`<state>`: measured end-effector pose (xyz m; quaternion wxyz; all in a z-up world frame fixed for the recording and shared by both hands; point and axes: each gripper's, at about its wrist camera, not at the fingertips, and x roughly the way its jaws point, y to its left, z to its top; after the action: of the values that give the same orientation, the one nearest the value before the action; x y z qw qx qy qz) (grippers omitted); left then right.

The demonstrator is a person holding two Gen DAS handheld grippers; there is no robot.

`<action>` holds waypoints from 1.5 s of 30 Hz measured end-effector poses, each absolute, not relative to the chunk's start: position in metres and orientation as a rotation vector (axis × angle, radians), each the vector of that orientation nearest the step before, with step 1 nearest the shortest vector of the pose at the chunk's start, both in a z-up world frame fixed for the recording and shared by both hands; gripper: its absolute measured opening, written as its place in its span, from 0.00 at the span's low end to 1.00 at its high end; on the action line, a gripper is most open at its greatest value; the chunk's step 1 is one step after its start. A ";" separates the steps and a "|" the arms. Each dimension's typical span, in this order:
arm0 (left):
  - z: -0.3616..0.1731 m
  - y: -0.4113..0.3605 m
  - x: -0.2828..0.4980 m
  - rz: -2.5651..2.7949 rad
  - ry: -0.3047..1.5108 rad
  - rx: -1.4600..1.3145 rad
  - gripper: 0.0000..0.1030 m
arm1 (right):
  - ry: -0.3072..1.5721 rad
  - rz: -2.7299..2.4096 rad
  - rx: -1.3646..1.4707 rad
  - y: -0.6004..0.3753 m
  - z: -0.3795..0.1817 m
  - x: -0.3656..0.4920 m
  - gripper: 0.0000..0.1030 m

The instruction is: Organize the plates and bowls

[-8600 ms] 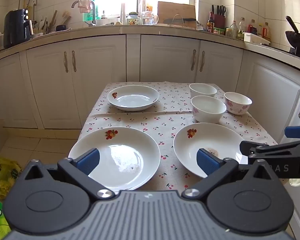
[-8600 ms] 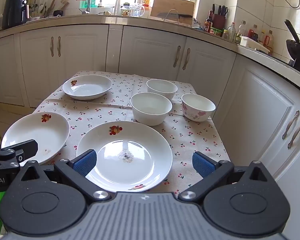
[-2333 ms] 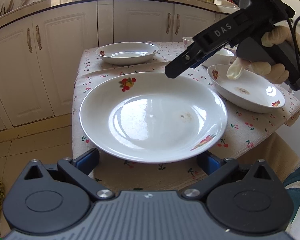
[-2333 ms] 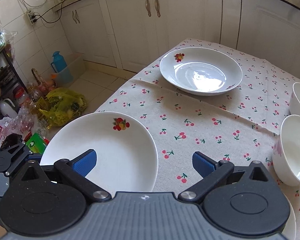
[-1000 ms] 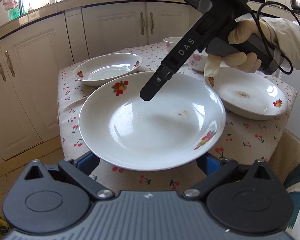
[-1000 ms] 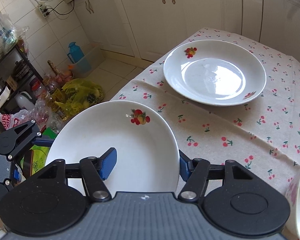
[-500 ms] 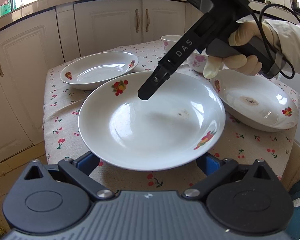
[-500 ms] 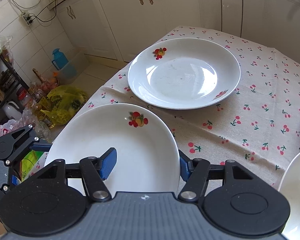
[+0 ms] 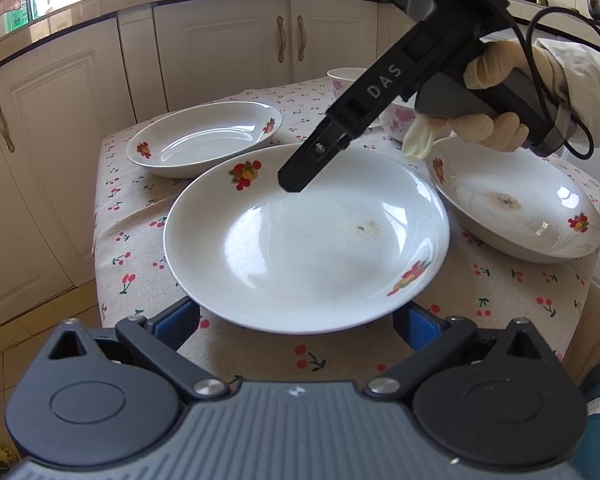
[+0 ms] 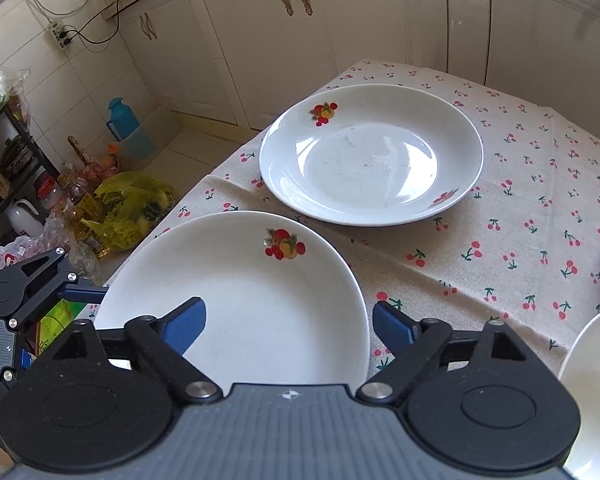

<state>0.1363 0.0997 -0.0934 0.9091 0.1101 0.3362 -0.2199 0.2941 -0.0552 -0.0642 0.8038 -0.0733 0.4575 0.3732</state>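
A white plate with fruit prints [image 9: 306, 236] is held up over the table's near edge; it also shows in the right wrist view [image 10: 236, 300]. My right gripper [image 10: 288, 326] is shut on its rim, one finger inside the plate, one outside. My left gripper [image 9: 300, 322] sits open under the plate's near rim, its blue pads [image 9: 178, 320] showing at either side. A second plate [image 9: 206, 138] lies at the far left of the table, also in the right wrist view [image 10: 372, 152]. A third plate [image 9: 512, 204] lies at the right.
Small bowls [image 9: 398, 114] stand behind the right gripper's body on the cherry-print tablecloth [image 9: 500, 284]. White cabinets [image 9: 228, 48] stand behind the table. Bags and bottles [image 10: 112, 208] clutter the floor to the left of the table.
The held plate has been carried a little toward the far-left plate, which now looks nearer. The right gripper stays shut on the rim.
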 end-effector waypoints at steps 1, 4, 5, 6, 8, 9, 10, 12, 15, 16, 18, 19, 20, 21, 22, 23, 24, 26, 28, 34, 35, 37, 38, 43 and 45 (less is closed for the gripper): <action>-0.092 0.101 0.134 -0.440 0.698 0.223 0.99 | 0.968 0.799 -0.159 -0.056 -0.061 0.293 0.93; -0.088 0.106 0.128 -0.398 0.715 0.200 0.99 | 0.933 0.787 -0.167 -0.062 -0.049 0.282 0.99; -0.086 0.108 0.125 -0.381 0.722 0.192 0.99 | 0.918 0.782 -0.168 -0.065 -0.045 0.278 1.00; -0.084 0.108 0.122 -0.368 0.727 0.183 0.99 | 0.904 0.780 -0.167 -0.067 -0.041 0.273 1.00; -0.079 0.110 0.114 -0.358 0.720 0.161 0.99 | 0.880 0.773 -0.163 -0.075 -0.033 0.262 1.00; -0.076 0.110 0.111 -0.352 0.716 0.152 0.99 | 0.870 0.767 -0.163 -0.078 -0.030 0.256 1.00; -0.073 0.109 0.107 -0.345 0.709 0.144 0.99 | 0.855 0.759 -0.165 -0.084 -0.028 0.248 1.00; -0.066 0.106 0.100 -0.331 0.689 0.127 0.99 | 0.832 0.743 -0.175 -0.092 -0.025 0.235 1.00; -0.059 0.098 0.090 -0.301 0.659 0.118 0.99 | 0.801 0.709 -0.193 -0.107 -0.022 0.210 1.00; -0.058 0.095 0.088 -0.287 0.652 0.118 0.99 | 0.794 0.700 -0.195 -0.112 -0.021 0.202 1.00; -0.056 0.089 0.083 -0.273 0.643 0.101 0.99 | 0.780 0.686 -0.197 -0.122 -0.021 0.186 1.00; -0.055 0.087 0.080 -0.269 0.636 0.086 0.99 | 0.769 0.677 -0.201 -0.127 -0.021 0.178 1.00; -0.054 0.084 0.078 -0.268 0.632 0.073 0.99 | 0.759 0.667 -0.203 -0.132 -0.020 0.171 1.00; -0.053 0.080 0.075 -0.265 0.627 0.063 0.99 | 0.749 0.654 -0.201 -0.138 -0.021 0.162 1.00; -0.052 0.077 0.072 -0.261 0.622 0.054 0.99 | 0.742 0.642 -0.199 -0.143 -0.021 0.154 1.00; -0.052 0.074 0.070 -0.262 0.617 0.045 0.99 | 0.736 0.633 -0.198 -0.148 -0.022 0.147 1.00; -0.051 0.071 0.067 -0.269 0.615 0.035 0.99 | 0.731 0.625 -0.199 -0.153 -0.023 0.140 1.00; -0.050 0.064 0.064 -0.278 0.613 0.028 0.99 | 0.717 0.602 -0.213 -0.165 -0.027 0.123 1.00; -0.049 0.057 0.061 -0.282 0.611 0.035 0.99 | 0.702 0.580 -0.240 -0.175 -0.030 0.108 1.00; -0.046 0.036 0.058 -0.285 0.600 0.046 0.99 | 0.689 0.552 -0.294 -0.199 -0.038 0.076 1.00; -0.045 0.034 0.058 -0.294 0.600 0.043 0.99 | 0.692 0.552 -0.295 -0.202 -0.040 0.072 1.00; -0.044 0.029 0.057 -0.309 0.598 0.037 0.99 | 0.700 0.552 -0.300 -0.209 -0.044 0.065 1.00; -0.044 0.027 0.057 -0.316 0.599 0.034 0.99 | 0.704 0.553 -0.300 -0.212 -0.047 0.062 1.00; -0.044 0.019 0.061 -0.333 0.614 0.029 0.99 | 0.736 0.547 -0.294 -0.220 -0.063 0.060 1.00; -0.044 0.018 0.064 -0.337 0.622 0.030 0.99 | 0.748 0.536 -0.294 -0.221 -0.070 0.062 1.00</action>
<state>0.0635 0.0175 -0.0438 0.9380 0.0149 0.3044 -0.1650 0.0618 -0.2212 -0.0696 0.8855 -0.1416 0.3596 0.2578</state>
